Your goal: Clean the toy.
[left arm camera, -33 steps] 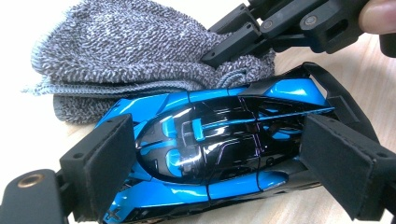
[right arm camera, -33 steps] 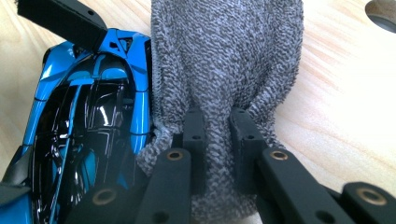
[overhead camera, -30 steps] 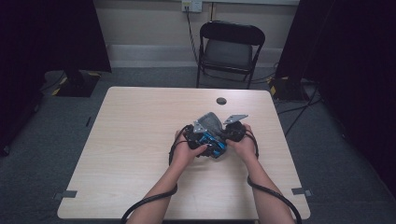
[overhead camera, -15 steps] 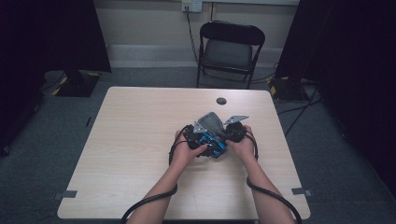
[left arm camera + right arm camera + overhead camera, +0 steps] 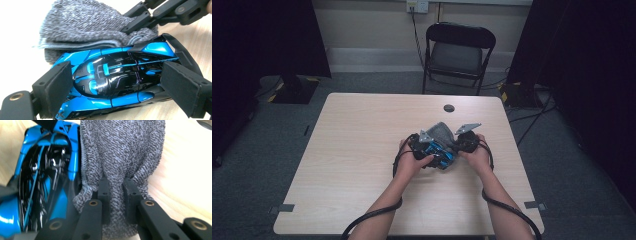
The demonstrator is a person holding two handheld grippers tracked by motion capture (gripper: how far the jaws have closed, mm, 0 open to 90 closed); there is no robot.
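A glossy blue and black toy car (image 5: 115, 77) lies on the table (image 5: 357, 145), right of centre. My left gripper (image 5: 117, 86) is shut on it, one pad at each end of the car. Behind the car sits a grey knit pouch (image 5: 87, 22), touching it. My right gripper (image 5: 117, 192) is shut on a fold at the pouch's (image 5: 122, 150) edge, with the car (image 5: 45, 177) at its left. From above, the left gripper (image 5: 427, 150) and right gripper (image 5: 462, 142) face each other with the car (image 5: 439, 152) and pouch (image 5: 442, 131) between them.
A small black disc (image 5: 449, 108) is set in the table top near the far edge. A black folding chair (image 5: 458, 52) stands beyond the table. Gripper cables (image 5: 377, 215) trail off the near edge.
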